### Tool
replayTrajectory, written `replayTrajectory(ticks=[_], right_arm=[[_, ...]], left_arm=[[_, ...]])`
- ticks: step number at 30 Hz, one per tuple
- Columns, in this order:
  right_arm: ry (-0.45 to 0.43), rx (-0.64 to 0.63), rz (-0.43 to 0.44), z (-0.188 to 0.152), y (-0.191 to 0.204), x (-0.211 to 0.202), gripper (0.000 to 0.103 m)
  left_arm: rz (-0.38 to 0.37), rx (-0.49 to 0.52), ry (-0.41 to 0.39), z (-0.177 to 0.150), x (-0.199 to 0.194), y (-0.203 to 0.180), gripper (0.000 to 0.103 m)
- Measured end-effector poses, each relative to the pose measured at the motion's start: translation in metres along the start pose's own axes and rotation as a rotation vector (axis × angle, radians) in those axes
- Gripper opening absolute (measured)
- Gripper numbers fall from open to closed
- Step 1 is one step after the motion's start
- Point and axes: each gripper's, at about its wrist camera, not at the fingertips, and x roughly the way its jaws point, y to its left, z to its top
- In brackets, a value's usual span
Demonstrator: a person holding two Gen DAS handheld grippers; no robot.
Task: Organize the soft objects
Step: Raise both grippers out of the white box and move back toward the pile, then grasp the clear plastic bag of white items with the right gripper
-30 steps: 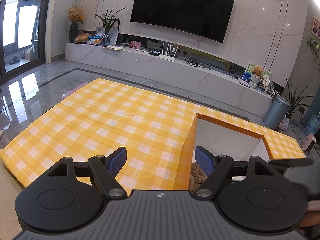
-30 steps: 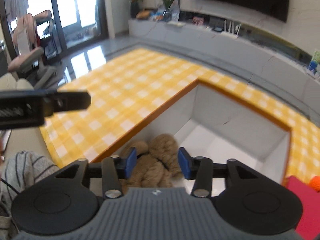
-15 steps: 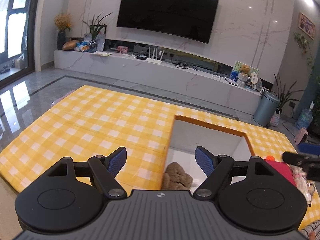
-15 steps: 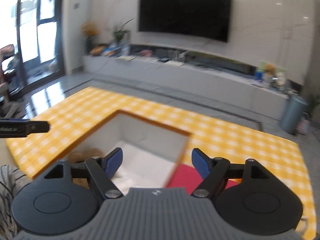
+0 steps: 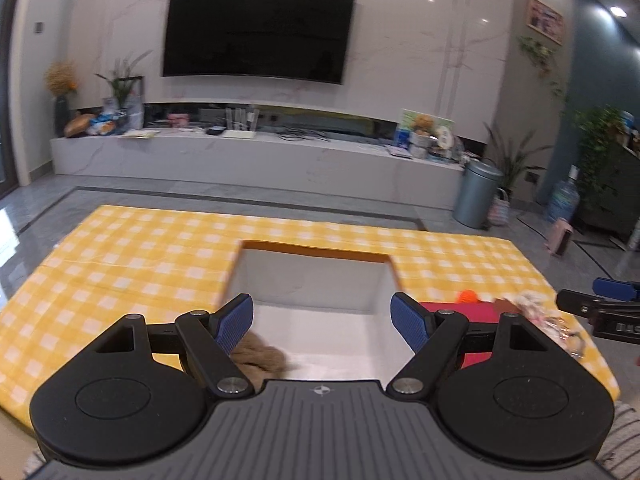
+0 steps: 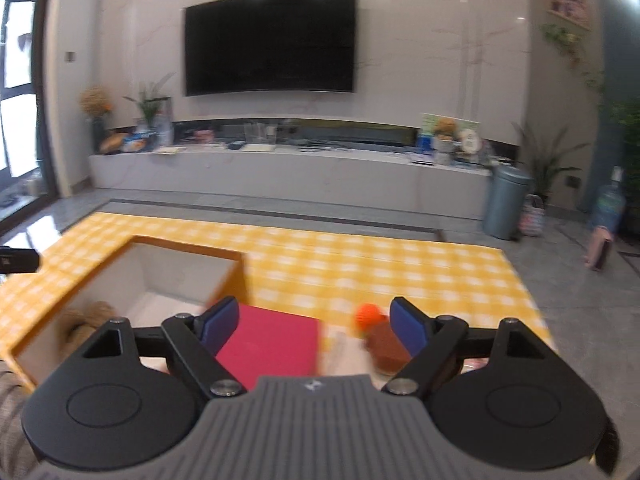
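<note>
L claw (image 5: 322, 322): wide open, nothing gripped, hung over the box.
R claw (image 6: 315, 326): jaws were opening, nothing pinched; red cloth and brown toy sat below/between the pads, no contact visible.
Box (image 5: 312, 280): white inside, orange rim, straight ahead of L claw; ahead-left of R claw.
Brown plush (image 5: 260, 358): inside box, near corner, just under L claw's left pad; partly hidden.
Red cloth (image 6: 268, 346): flat on counter (image 6: 360, 264), just right of box, under R claw's left pad.
Brown toy w/ orange ball (image 6: 380, 336): on counter, just inside R claw's right pad; blurred.
Counter cover: yellow check.
Far: TV (image 5: 258, 30) on wall ahead of both claws.
</note>
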Motion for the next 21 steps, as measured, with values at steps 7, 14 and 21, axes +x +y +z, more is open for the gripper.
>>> replayTrajectory(ticks=[7, 14, 21], right_arm=[[0.005, 0.064, -0.161, -0.019, -0.059, -0.011, 0.085], [0.03, 0.182, -0.234, -0.04, -0.107, -0.008, 0.085], [0.062, 0.347, -0.177, -0.06, -0.14, 0.023, 0.086]], left_arm=[[-0.005, 0.139, 0.036, -0.006, 0.016, -0.058, 0.092], [-0.051, 0.201, 0.103, -0.02, 0.038, -0.115, 0.092], [-0.098, 0.283, 0.176, -0.028, 0.066, -0.166, 0.092]])
